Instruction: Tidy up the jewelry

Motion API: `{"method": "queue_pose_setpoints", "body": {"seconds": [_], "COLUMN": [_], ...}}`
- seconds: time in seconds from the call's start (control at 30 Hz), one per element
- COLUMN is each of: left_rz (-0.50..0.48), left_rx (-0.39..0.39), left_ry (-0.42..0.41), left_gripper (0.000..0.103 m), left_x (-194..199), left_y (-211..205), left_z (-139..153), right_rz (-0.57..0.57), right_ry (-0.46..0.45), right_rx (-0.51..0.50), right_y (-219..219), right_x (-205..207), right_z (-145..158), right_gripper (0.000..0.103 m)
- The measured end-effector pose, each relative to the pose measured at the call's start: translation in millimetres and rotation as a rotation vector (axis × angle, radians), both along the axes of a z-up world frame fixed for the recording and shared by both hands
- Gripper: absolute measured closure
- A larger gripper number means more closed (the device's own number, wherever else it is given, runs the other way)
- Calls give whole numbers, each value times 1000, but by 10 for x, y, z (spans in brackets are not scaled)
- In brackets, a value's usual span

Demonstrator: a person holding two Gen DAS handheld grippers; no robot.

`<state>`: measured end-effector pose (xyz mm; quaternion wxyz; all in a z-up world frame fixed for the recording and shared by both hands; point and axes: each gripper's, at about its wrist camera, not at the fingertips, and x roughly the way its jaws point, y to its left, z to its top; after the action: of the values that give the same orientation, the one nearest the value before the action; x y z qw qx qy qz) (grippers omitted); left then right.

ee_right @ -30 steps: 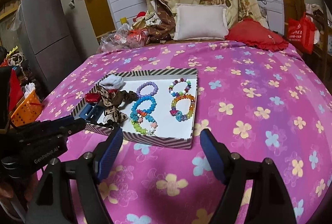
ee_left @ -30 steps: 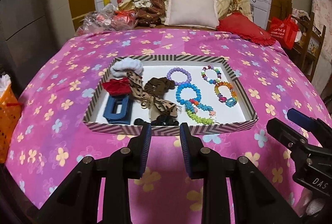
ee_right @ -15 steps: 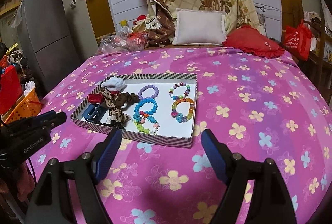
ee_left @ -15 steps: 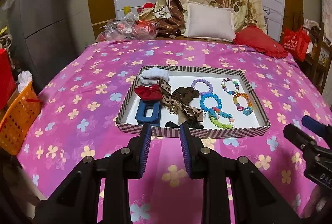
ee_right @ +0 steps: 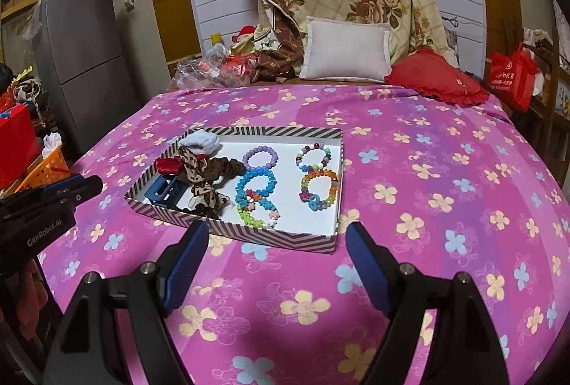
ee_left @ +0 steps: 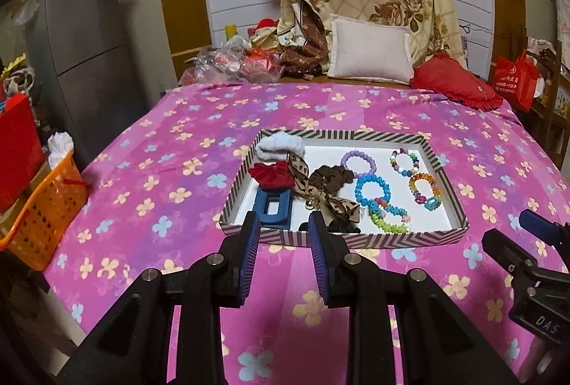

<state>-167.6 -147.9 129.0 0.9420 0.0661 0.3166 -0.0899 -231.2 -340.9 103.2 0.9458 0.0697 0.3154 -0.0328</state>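
A shallow tray with a striped rim [ee_left: 342, 237] [ee_right: 249, 235] lies on the pink flowered bedspread. Its left half holds a white scrunchie [ee_left: 281, 144], a red scrunchie [ee_left: 272, 173], a blue hair claw [ee_left: 272, 208], a leopard-print bow [ee_left: 320, 196] and a brown scrunchie [ee_left: 329, 175]. Several bead bracelets lie in the right half, among them a purple one [ee_left: 358, 162] and a blue one [ee_left: 372, 189]. My left gripper [ee_left: 284, 228] hovers in front of the tray's near rim, jaws partly apart and empty. My right gripper [ee_right: 278, 235] stands wide open before the tray's near right corner, holding nothing.
An orange basket [ee_left: 46, 207] stands off the bed's left edge beside a grey fridge [ee_left: 89, 46]. A white pillow [ee_left: 368, 52], a red cushion [ee_left: 452, 86] and plastic bags [ee_left: 235, 64] sit at the head. Bare bedspread stretches right of the tray.
My left gripper has drawn back and risen, so the tray looks smaller and farther off. The right gripper has stayed almost still. Neither gripper's jaws have changed.
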Motion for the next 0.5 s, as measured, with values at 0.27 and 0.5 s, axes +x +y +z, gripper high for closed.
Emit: {"method": "queue_pose_setpoints", "body": {"seconds": [0.27,0.5], "left_rz": [-15,-17], "left_rx": [-22,-38], "left_ry": [-30,-35], "left_gripper": [67,67], "left_x": [-55,-81], "left_y": [-28,-26], "left_z": [152,196], "right_rz": [-4,1], "right_ry": [-31,-40], "right_rx": [-24,-26], "right_y": [28,33], "right_x": [-35,-50], "right_z": [115,163], "right_gripper": [19,18]}}
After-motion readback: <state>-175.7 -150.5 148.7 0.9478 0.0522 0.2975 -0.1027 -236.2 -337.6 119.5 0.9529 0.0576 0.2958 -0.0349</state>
